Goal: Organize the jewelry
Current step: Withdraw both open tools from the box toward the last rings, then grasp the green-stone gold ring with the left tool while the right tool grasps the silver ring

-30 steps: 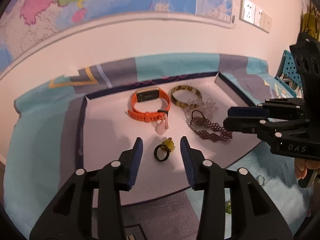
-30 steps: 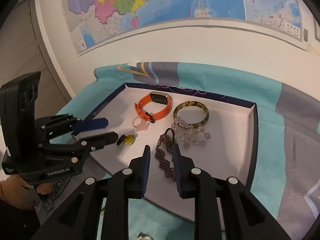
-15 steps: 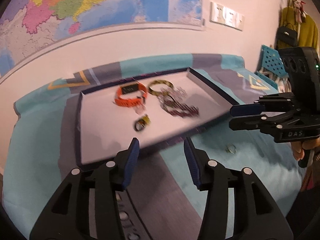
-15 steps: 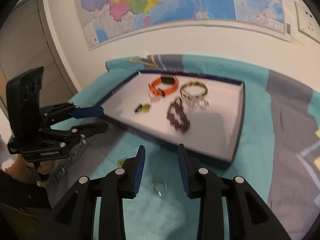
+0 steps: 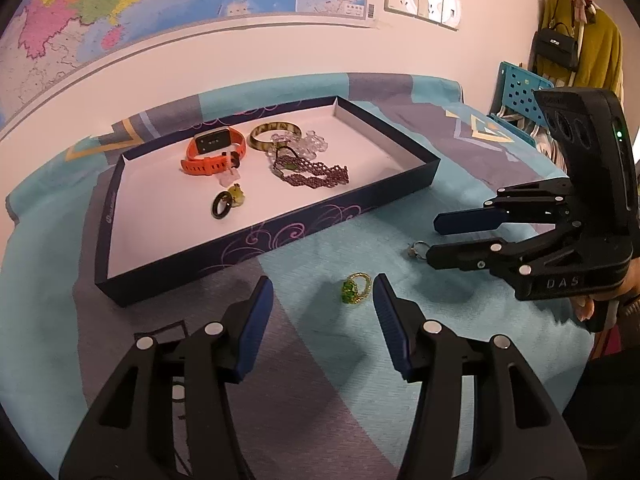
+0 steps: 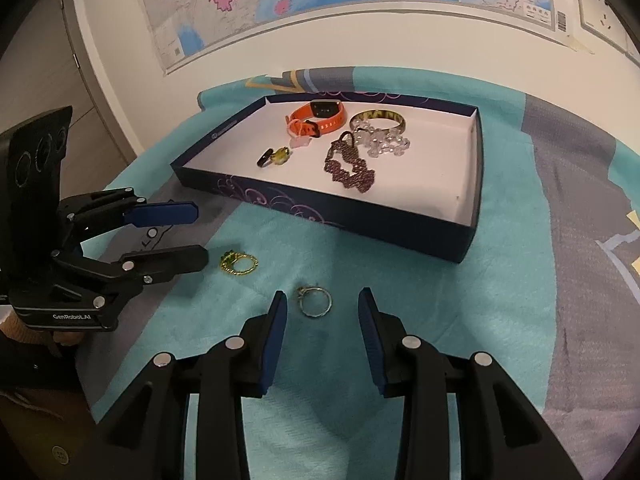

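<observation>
Lying loose on the cloth (image 5: 460,344), outside the box (image 5: 304,228), a green ring (image 5: 356,288) and a silver ring (image 6: 315,301) are waiting to be collected. Both claws are opening and holding nothing: the left gripper (image 5: 322,316) is lining up on the green ring, the right gripper (image 6: 322,332) on the silver one. Sitting inside the box already are a watch (image 5: 212,152), bangle (image 5: 275,133), beads (image 6: 382,141), necklace (image 5: 312,172) and black ring (image 5: 221,209), so most of the sorting looks done.

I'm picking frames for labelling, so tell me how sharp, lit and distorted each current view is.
Left wrist view: sharp, warm dim light, fisheye bends the wall map; the green-stone ring is crisp. Right wrist view: sharp, cooler, dark corners; the silver ring is clear, soft shadows lie under the box.
</observation>
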